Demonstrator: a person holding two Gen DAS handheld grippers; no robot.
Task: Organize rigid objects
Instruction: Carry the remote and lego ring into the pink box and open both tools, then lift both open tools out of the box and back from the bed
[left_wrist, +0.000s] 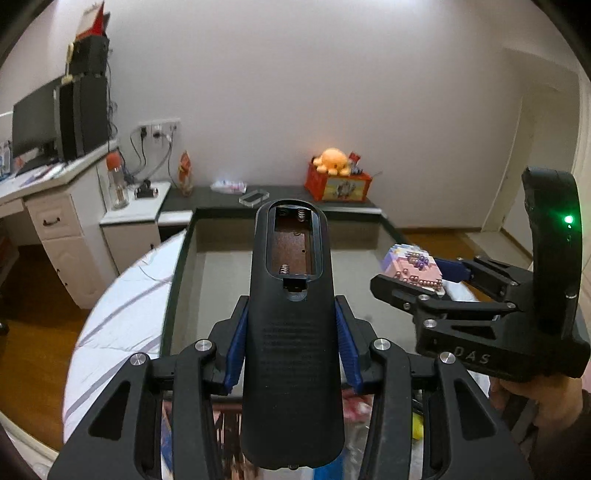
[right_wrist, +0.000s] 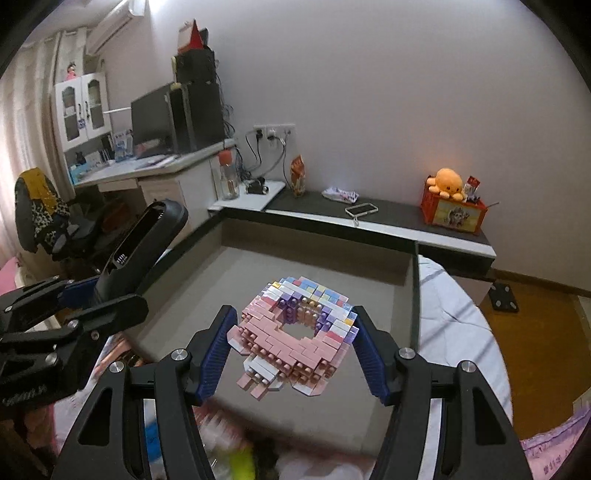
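My left gripper (left_wrist: 291, 321) is shut on a black remote control (left_wrist: 291, 332), back side up, with its battery bay open and empty. It holds the remote in the air above a grey open box (left_wrist: 221, 273). The remote also shows in the right wrist view (right_wrist: 144, 236) at the left. My right gripper (right_wrist: 291, 332) is shut on a pink, white and purple toy-brick model (right_wrist: 295, 332) with a hole in its middle, held above the same box (right_wrist: 369, 273). The model also shows in the left wrist view (left_wrist: 413, 269), in the right gripper (left_wrist: 417, 280).
A dark shelf (right_wrist: 406, 218) behind the box carries an orange box with a plush octopus (right_wrist: 450, 203), a clear phone case (right_wrist: 362, 209) and a snack bag. A white desk with a monitor (right_wrist: 155, 122) stands at the left. Bedding (left_wrist: 122, 302) lies around the box.
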